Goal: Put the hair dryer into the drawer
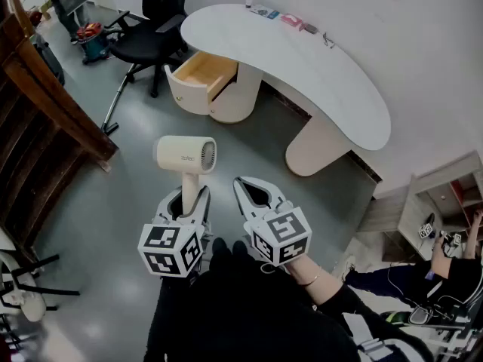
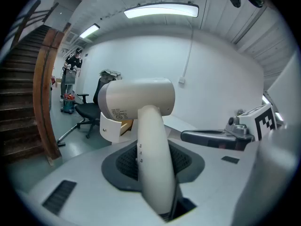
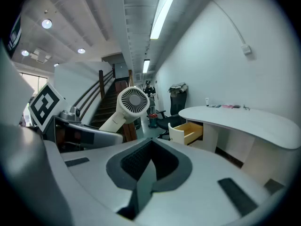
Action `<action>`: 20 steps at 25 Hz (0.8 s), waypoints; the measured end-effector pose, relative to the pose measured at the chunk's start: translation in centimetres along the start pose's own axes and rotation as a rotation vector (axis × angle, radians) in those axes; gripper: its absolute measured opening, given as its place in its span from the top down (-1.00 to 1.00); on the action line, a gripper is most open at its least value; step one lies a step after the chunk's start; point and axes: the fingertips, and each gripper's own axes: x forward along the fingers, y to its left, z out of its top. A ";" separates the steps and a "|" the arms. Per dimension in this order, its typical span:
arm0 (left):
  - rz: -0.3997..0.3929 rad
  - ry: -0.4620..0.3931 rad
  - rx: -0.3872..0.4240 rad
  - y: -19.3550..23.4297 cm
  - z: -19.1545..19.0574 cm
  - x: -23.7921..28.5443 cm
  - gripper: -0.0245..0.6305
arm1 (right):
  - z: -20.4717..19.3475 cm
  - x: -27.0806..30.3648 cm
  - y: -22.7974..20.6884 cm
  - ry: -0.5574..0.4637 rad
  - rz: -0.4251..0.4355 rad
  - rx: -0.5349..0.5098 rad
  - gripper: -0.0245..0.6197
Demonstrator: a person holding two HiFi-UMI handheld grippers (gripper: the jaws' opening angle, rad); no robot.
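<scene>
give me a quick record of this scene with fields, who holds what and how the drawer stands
left claw: shut on the handle of the hair dryer, dryer upright
right claw: shut, empty, beside the left one
hair dryer: cream, held over the floor, not yet in the drawer
drawer: pulled open under the white desk, wooden inside
nearby: black office chair beside the drawer

The hair dryer [image 1: 186,157] in mid-frame is showing a smooth, matt cream plastic shell. The desk [image 1: 339,89] at upper right is wearing a smooth white top, and its open drawer [image 1: 202,70] is showing pale bare wood inside. The grey floor [image 1: 136,202] is shining softly, slightly glossy. The staircase [image 1: 38,127] at left is showing dark varnished wood.
</scene>
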 end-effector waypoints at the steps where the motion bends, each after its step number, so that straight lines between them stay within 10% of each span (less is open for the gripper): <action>1: 0.000 0.000 0.002 0.2 0.0 -0.1 0.48 | 0.0 0.1 0.2 -0.002 0.002 -0.001 0.92; 20: 0.004 0.040 0.007 4.9 0.3 1.1 0.48 | 0.4 3.7 -0.8 0.009 -0.056 -0.022 0.92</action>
